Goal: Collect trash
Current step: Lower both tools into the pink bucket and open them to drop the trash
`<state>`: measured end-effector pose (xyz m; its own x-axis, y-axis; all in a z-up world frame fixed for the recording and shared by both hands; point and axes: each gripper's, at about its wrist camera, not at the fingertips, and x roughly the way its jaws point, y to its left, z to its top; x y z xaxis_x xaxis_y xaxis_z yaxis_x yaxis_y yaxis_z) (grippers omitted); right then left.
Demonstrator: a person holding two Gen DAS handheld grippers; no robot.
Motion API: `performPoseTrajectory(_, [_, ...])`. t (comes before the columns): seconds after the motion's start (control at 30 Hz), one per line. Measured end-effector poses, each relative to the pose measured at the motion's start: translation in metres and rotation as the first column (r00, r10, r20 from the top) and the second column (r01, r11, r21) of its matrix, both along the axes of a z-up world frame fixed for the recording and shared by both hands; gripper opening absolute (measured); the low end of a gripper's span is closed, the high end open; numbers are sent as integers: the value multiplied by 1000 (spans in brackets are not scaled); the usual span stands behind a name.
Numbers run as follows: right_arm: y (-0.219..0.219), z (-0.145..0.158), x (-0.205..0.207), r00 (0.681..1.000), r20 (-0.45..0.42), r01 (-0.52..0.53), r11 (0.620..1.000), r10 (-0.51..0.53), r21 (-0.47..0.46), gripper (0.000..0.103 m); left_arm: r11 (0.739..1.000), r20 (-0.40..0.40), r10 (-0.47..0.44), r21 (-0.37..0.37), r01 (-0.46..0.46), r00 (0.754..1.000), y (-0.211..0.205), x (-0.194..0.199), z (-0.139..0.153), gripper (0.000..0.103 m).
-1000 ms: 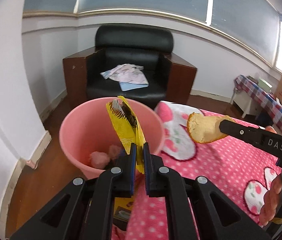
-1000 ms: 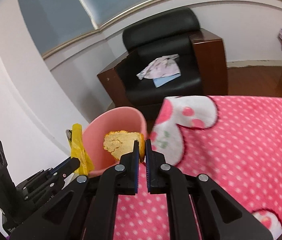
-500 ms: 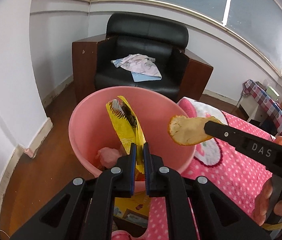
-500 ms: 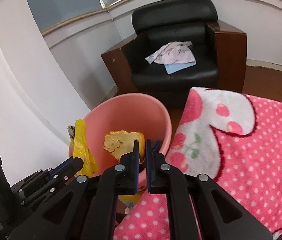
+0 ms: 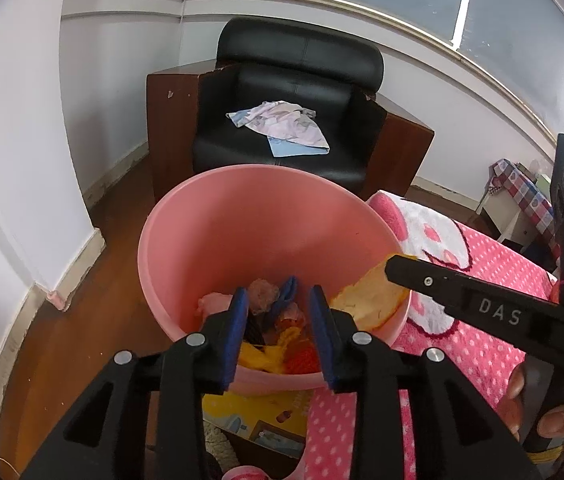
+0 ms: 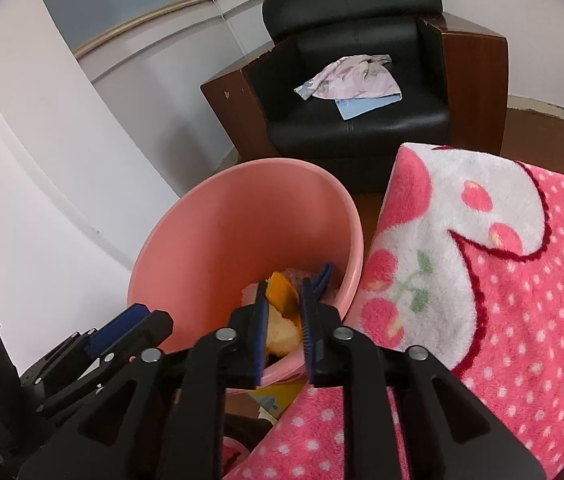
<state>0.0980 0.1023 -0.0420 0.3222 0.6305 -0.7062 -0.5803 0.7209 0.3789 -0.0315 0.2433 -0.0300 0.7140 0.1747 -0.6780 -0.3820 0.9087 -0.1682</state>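
Since a second ago, your left gripper has just opened, dropping its yellow wrapper into the pink bin; your right gripper fingers, just parting, bracket the orange peel, contact unclear.

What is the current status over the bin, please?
Left gripper open, empty, over pink plastic bin. Right gripper just opening, orange peel between jaws. Nothing blocking.

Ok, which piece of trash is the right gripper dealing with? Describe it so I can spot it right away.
Find the pink bucket on the floor in front of the black armchair, beside the pink polka-dot blanket. Over its near rim, between the right gripper fingers, whose jaws have just been opening, sits the orange peel. It is curved, bright orange outside and pale inside, unlike the trash lying at the bucket's bottom.
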Motion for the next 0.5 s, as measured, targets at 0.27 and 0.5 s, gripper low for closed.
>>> performPoseTrajectory(0.27, [-4, 7, -1, 1000, 17, -4, 1000, 4, 12, 17, 1000, -7, 7, 16, -7, 1000, -4, -1, 4, 42])
performPoseTrajectory(0.5, [-18, 15, -3, 1000, 27, 5, 999, -6, 42, 29, 999, -19, 10, 37, -10, 1000, -9, -3, 7, 48])
